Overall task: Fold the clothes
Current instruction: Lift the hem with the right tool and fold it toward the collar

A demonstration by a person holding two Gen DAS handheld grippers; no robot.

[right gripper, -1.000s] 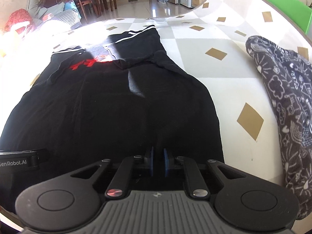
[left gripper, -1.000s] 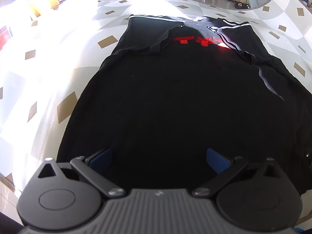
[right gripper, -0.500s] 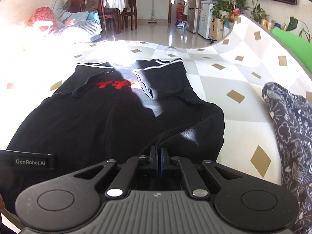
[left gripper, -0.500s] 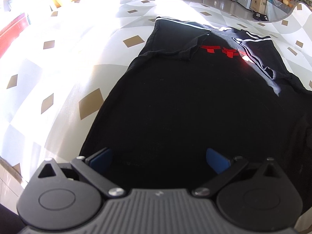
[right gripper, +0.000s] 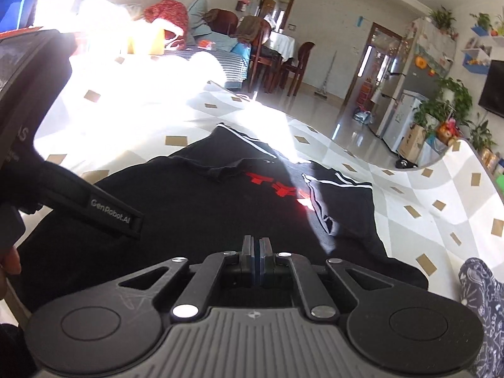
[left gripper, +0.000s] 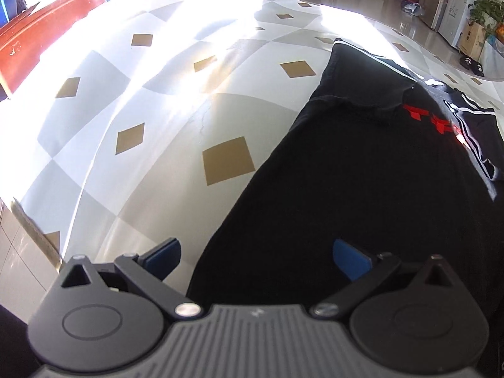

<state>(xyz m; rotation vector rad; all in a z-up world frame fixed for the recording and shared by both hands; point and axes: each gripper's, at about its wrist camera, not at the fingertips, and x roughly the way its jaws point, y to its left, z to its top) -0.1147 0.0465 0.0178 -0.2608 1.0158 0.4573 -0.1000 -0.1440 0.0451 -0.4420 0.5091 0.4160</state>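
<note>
A black T-shirt (left gripper: 362, 173) with red print and white-striped sleeves folded inward lies flat on the checked tablecloth (left gripper: 157, 110). My left gripper (left gripper: 256, 258) is open over the shirt's near left hem corner, with one pad above the cloth and the other above the shirt. In the right wrist view the T-shirt (right gripper: 195, 208) stretches away from my right gripper (right gripper: 260, 249). Its pads are pressed together at the near hem, and the fabric rises toward them. The left gripper's body (right gripper: 104, 208) shows at the left of that view.
A dark patterned garment (right gripper: 482, 289) lies on the table at the right. A red wooden piece of furniture (left gripper: 37, 31) stands past the table's left edge. Chairs, plants and a fridge stand in the room beyond. The table's near edge is just under the left gripper.
The left gripper slid left, from the middle of the hem to its left corner. The right gripper, still shut, rose and rolled, and the hem lifted with it.
</note>
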